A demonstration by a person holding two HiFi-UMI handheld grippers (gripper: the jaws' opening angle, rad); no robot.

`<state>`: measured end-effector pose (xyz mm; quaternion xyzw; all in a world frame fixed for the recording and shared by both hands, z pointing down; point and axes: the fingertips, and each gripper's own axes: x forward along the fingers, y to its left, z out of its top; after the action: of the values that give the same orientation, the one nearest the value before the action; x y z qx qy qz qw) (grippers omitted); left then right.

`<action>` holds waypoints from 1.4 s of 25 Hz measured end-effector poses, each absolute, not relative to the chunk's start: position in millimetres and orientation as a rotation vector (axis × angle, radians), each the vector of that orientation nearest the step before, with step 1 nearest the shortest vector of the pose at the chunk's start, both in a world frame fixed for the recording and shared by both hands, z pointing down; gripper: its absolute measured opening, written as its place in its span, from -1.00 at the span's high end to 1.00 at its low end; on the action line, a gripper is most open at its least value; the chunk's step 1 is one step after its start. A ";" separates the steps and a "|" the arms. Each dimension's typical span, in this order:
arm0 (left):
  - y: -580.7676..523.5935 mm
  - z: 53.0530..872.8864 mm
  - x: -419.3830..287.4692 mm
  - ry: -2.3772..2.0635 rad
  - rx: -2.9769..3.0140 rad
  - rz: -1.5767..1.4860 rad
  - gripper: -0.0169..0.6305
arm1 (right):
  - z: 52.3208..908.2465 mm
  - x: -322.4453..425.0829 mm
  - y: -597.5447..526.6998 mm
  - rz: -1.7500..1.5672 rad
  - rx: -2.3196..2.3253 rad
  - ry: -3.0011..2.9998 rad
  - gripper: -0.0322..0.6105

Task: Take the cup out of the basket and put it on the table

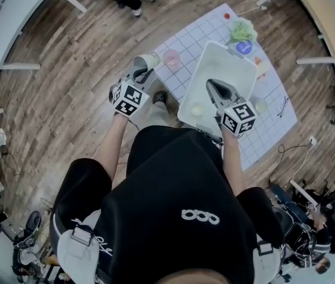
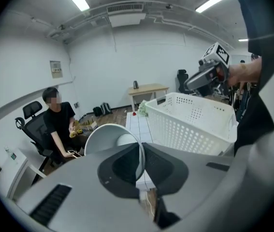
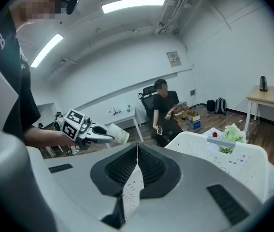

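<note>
Your left gripper [image 1: 142, 74] has its fingers nearly closed, pinching the cup [image 1: 146, 61] by its rim. The cup is out of the basket [image 1: 214, 52] and sits sideways at the fingertips, near the edge of the table [image 1: 182, 46]. Your right gripper [image 1: 215, 91] is clamped on the basket wall, so only setting the cup down is left.

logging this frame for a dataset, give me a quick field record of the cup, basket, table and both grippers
cup: white cup, lifted clear of the basket, to the left of it, not yet set down
left gripper: left gripper shut on the cup's wall, one jaw inside the mouth
basket: white perforated basket, standing on the table
right gripper: right gripper shut on the basket's near wall
table: white gridded table
other items: pink cup and green bundle on the table, outside the basket
</note>
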<state>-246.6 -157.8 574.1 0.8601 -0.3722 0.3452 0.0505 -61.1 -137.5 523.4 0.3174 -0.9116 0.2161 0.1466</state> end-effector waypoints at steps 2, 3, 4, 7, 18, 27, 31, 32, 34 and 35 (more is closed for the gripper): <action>-164.4 604.4 -254.9 -1.073 2.563 1.173 0.88 | 528.2 -62.2 -136.9 0.630 0.920 -2.611 0.81; -167.9 619.7 -258.7 -1.039 2.535 1.239 0.88 | 530.2 -63.0 -136.8 0.635 0.924 -2.604 0.81; -171.2 634.5 -261.9 -1.000 2.509 1.303 0.88 | 532.0 -64.0 -136.6 0.641 0.930 -2.599 0.81; -180.5 675.1 -266.2 -0.865 2.452 1.467 0.88 | 535.8 -67.7 -136.1 0.656 0.951 -2.584 0.81; -203.6 752.5 -254.7 -0.513 2.371 1.797 0.88 | 547.1 -65.1 -135.8 0.712 1.071 -2.517 0.81; -206.1 773.4 -241.2 -0.411 2.384 1.898 0.88 | 551.7 -53.8 -139.6 0.744 1.144 -2.489 0.81; -205.1 774.2 -236.7 -0.404 2.399 1.906 0.88 | 551.8 -49.5 -141.8 0.748 1.151 -2.488 0.81; -205.1 774.1 -236.1 -0.404 2.401 1.910 0.88 | 551.8 -48.9 -142.0 0.748 1.150 -2.488 0.81; -205.0 774.3 -235.2 -0.404 2.401 1.914 0.87 | 552.0 -48.2 -142.1 0.752 1.146 -2.490 0.81; -204.9 774.4 -234.7 -0.404 2.399 1.915 0.87 | 552.2 -47.8 -142.4 0.755 1.144 -2.491 0.81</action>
<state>-234.7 -204.9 774.4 0.7746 -0.1306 0.6184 0.0228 -47.8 -142.4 552.2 0.3978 -0.8664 0.2626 0.1487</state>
